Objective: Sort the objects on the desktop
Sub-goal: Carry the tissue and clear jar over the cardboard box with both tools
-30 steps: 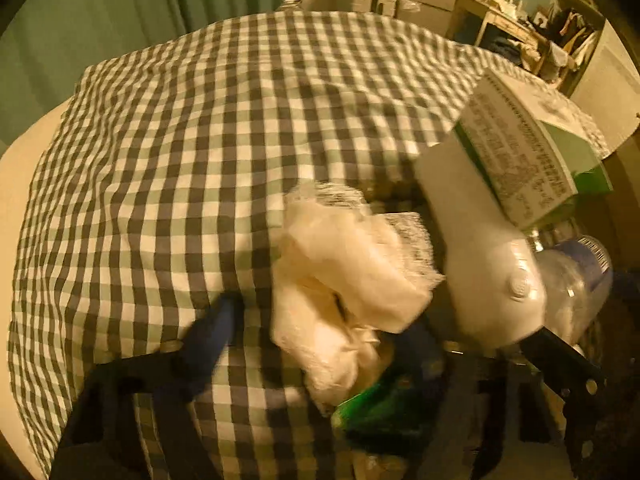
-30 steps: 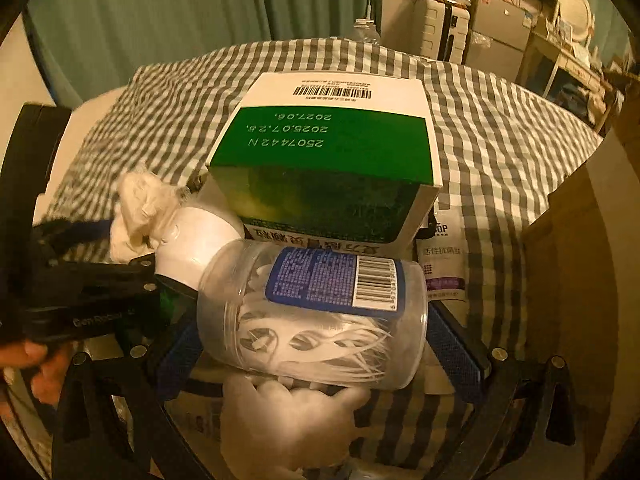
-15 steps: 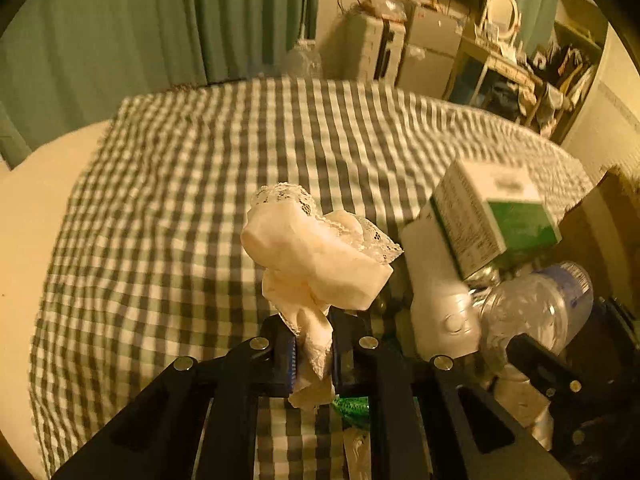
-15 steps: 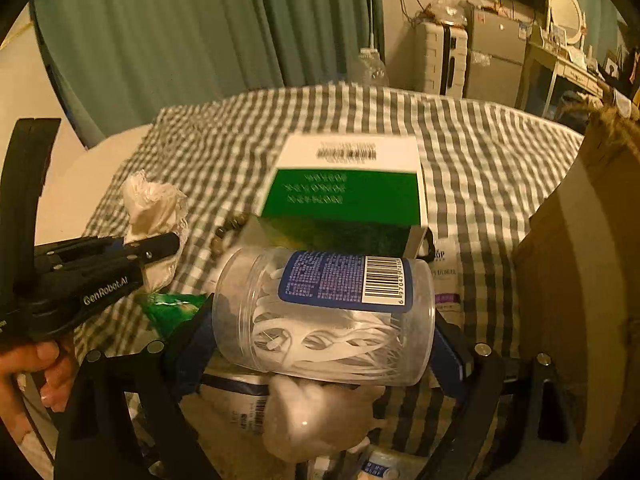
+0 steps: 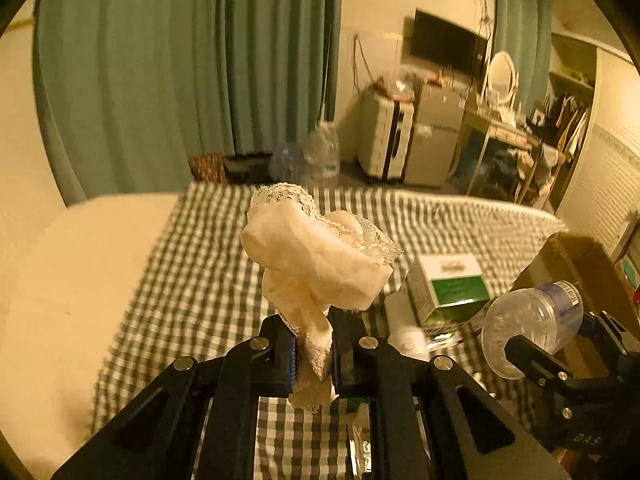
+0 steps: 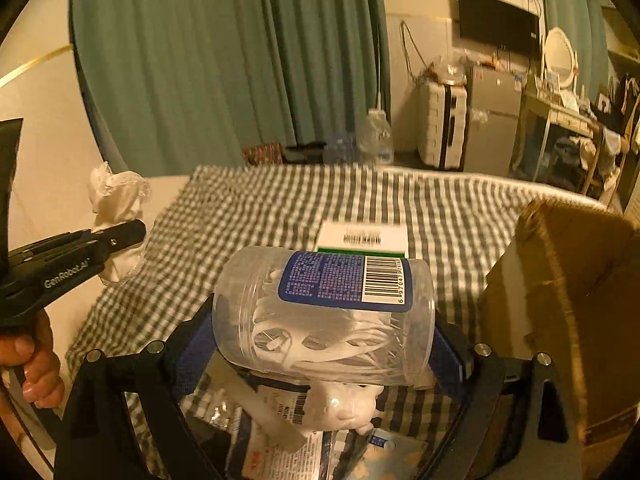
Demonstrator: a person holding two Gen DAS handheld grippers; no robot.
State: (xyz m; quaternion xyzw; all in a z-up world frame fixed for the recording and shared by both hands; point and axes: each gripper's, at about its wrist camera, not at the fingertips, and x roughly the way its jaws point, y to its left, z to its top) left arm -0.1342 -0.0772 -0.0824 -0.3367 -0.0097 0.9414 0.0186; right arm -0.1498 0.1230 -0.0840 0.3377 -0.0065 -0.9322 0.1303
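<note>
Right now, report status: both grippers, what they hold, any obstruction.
Left gripper shut on lace-trimmed white cloth. Right gripper shut on clear floss-pick jar, held sideways. Cardboard box close on the right.

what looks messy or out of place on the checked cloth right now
Nothing is spilled. The green box sits tilted on a heap of packets and a white bottle instead of flat on the checked cloth. The cardboard box on the right has a ragged, torn-looking edge.
</note>
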